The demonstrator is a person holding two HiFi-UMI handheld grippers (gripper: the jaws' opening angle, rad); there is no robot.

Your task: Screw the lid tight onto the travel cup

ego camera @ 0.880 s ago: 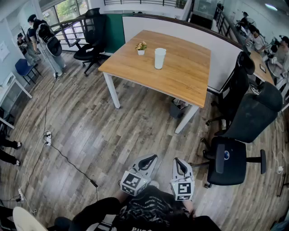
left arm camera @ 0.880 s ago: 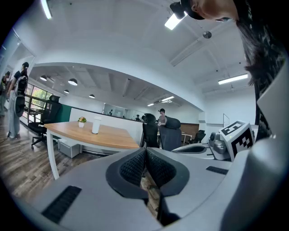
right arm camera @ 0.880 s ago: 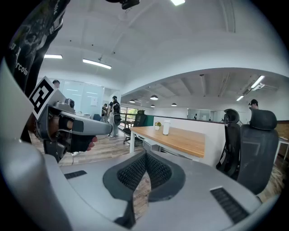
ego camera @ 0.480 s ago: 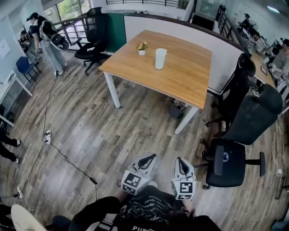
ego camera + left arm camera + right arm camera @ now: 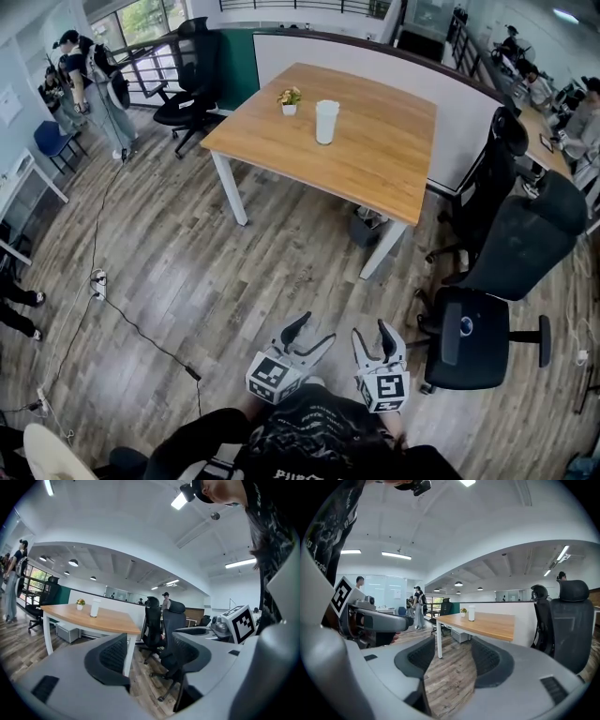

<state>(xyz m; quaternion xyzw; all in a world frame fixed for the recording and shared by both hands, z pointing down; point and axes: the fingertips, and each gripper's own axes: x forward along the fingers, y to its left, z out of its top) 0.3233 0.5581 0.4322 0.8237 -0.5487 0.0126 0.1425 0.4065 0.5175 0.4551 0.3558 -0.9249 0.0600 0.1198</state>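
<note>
well off on the smooth light-wood table (image 5: 375, 159) stands the white cylindrical travel cup (image 5: 325, 122), just beside a small potted plant (image 5: 288, 98). left gripper (image 5: 314, 330) and right gripper (image 5: 371, 331) hang over the grey plank floor (image 5: 234, 272), jaws parted, gripping nothing. only the gripper views show the curved, ribbed dark pads (image 5: 417, 656); only the head view shows the black cable (image 5: 141, 333).

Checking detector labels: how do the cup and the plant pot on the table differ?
The cup is tall and plain; the pot is short and holds a small plant. The cup stands nearer the table's middle; the pot, nearer its left edge in the head view. Both are white and upright.
</note>
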